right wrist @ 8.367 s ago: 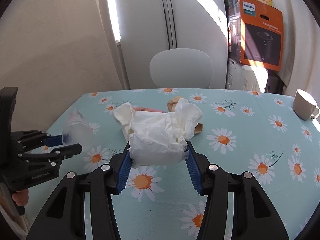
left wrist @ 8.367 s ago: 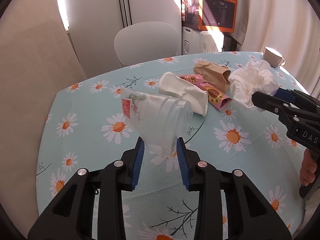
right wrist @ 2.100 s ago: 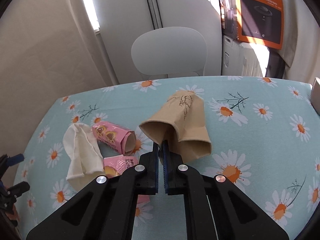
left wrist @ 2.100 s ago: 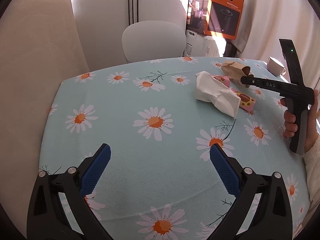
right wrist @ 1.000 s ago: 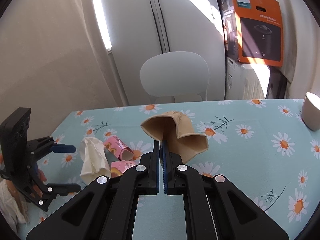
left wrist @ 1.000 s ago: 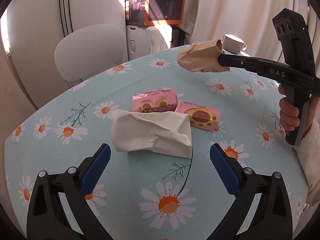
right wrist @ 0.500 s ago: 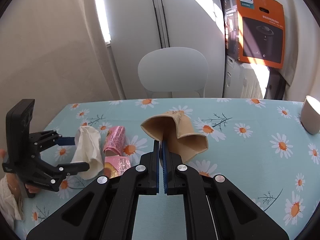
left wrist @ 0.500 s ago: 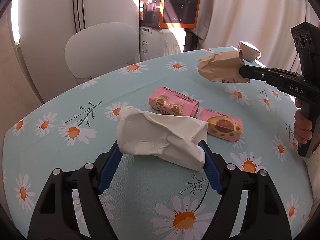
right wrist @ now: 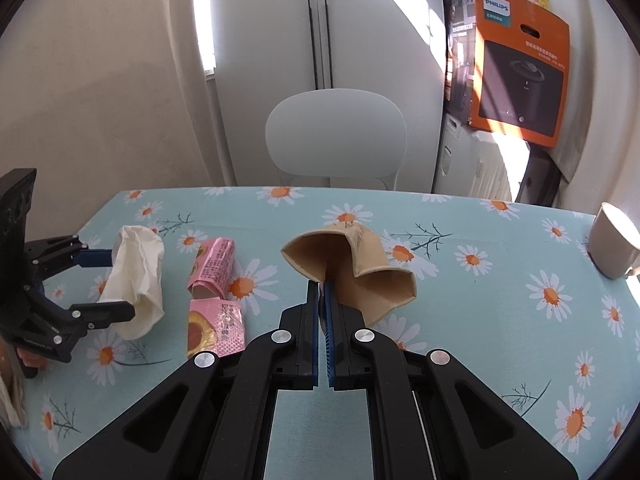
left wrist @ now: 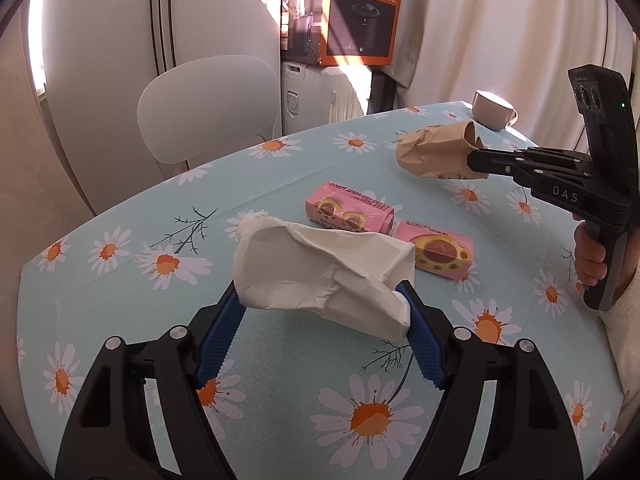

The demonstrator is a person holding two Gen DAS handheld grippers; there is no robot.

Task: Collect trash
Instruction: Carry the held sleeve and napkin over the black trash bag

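Between the blue pads of the left tool (left wrist: 322,330) sits the crumpled white paper bag (left wrist: 320,272), pinched across its width and seemingly just clear of the daisy-print surface (left wrist: 280,380). It looks very light and soft, so it should crush rather than resist; a hold across the bulky middle, as here, seems safer than one on a loose flap, which might tear or slip out. The right tool (right wrist: 322,292) is clamped tight on the rim of the flattened brown paper cup (right wrist: 360,268), held above the surface; thin card like this should stay put in a narrow pinch. Two pink wrappers (left wrist: 348,210) (left wrist: 438,254) lie side by side just beyond the white bag, both untaken.

A second ago the left tool stood wide with the white bag lying between its pads untouched; its jaws have just been closing and now press on the bag. The right tool's grip on the cup is unchanged.
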